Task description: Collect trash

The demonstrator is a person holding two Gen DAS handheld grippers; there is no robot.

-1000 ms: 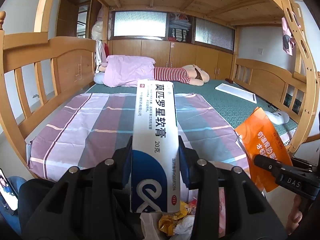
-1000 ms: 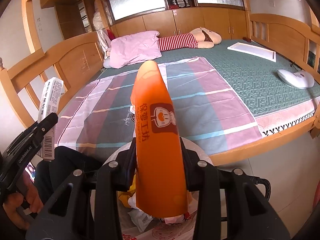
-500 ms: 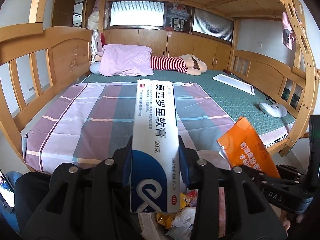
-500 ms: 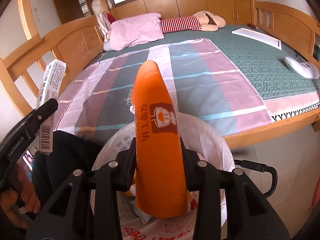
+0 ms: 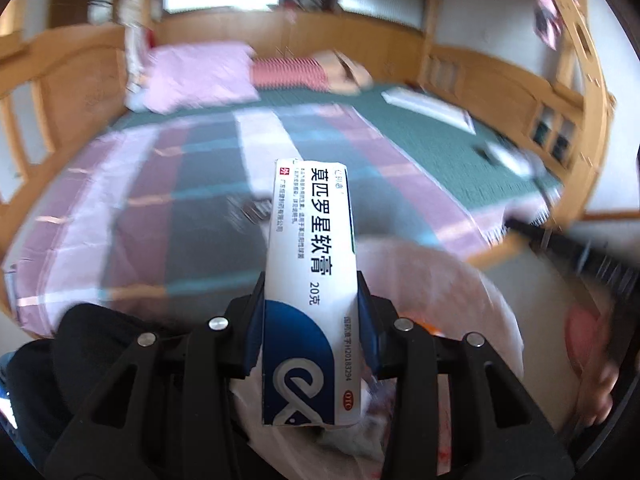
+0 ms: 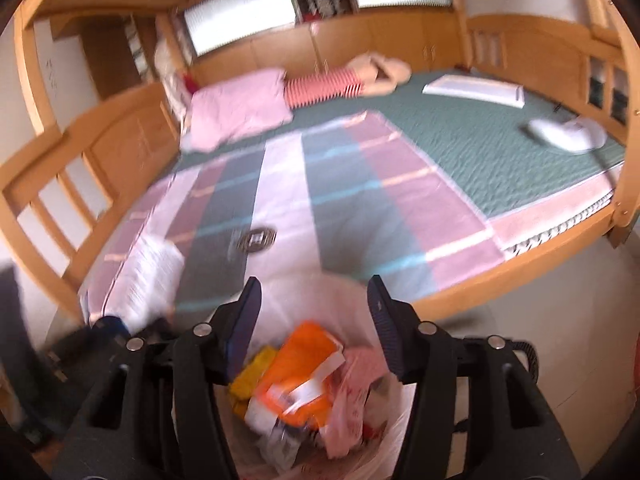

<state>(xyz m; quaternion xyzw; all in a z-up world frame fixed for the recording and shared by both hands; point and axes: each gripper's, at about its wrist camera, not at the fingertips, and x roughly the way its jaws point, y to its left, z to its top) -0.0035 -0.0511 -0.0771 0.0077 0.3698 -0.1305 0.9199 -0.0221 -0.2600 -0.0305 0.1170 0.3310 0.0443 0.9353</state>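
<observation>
My left gripper [image 5: 311, 292] is shut on a long white and blue ointment box [image 5: 310, 280] that stands upright between its pads, above the white-lined trash bin [image 5: 472, 280]. My right gripper [image 6: 313, 294] hangs over the same bin [image 6: 320, 288] with its jaws opening and nothing between them. The orange snack wrapper [image 6: 300, 376] lies inside the bin on top of yellow and pink scraps. The ointment box [image 6: 148, 276] shows blurred at the left in the right wrist view.
A wooden bunk bed [image 6: 560, 248] holds a striped sheet [image 6: 360, 200], a pink pillow [image 6: 240, 112], a striped plush toy [image 6: 340, 80], a white board [image 6: 476, 90] and a white device [image 6: 568, 134]. A dark bag [image 5: 92, 344] sits by the bin.
The right gripper's jaws have spread and the orange wrapper has dropped out of them into the bin. The left gripper has sunk and tilted down over the bin, still holding the box.
</observation>
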